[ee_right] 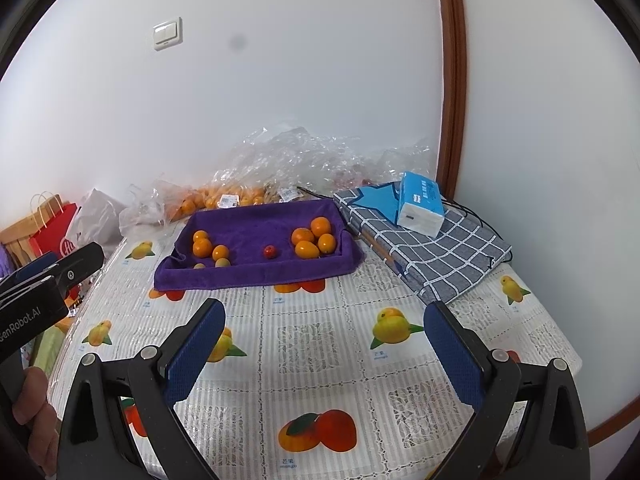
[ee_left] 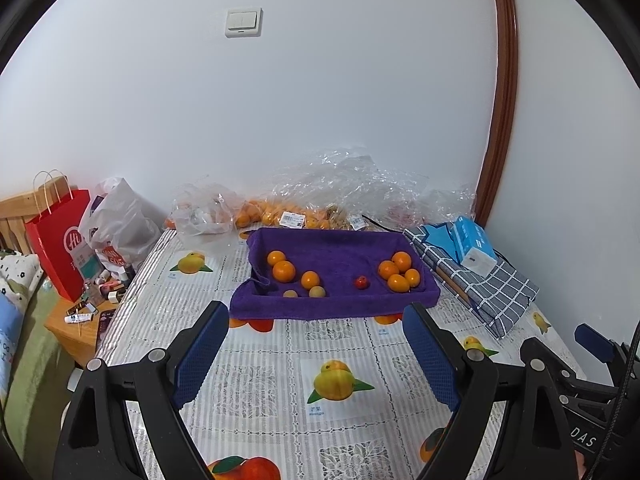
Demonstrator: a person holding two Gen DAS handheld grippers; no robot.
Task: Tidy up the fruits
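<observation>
Purple tray (ee_left: 336,304) w/ oranges (ee_left: 284,271), both jaws wide, empty

The purple towel (ee_left: 336,300) is covering whatever tray I'm working over, the crumpled plastic bags (ee_left: 360,188) are blurring the oranges behind — and the price labels (ee_left: 293,219) are staying too small to read.

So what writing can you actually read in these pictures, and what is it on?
"GenRobot.AI", first letter cut off: left tool body.
"DAS": right tool body.
"mango": tablecloth fruit captions.
"H" and part of a second letter: red paper bag.
Tissue pack and price stickers: too small to read.
</observation>
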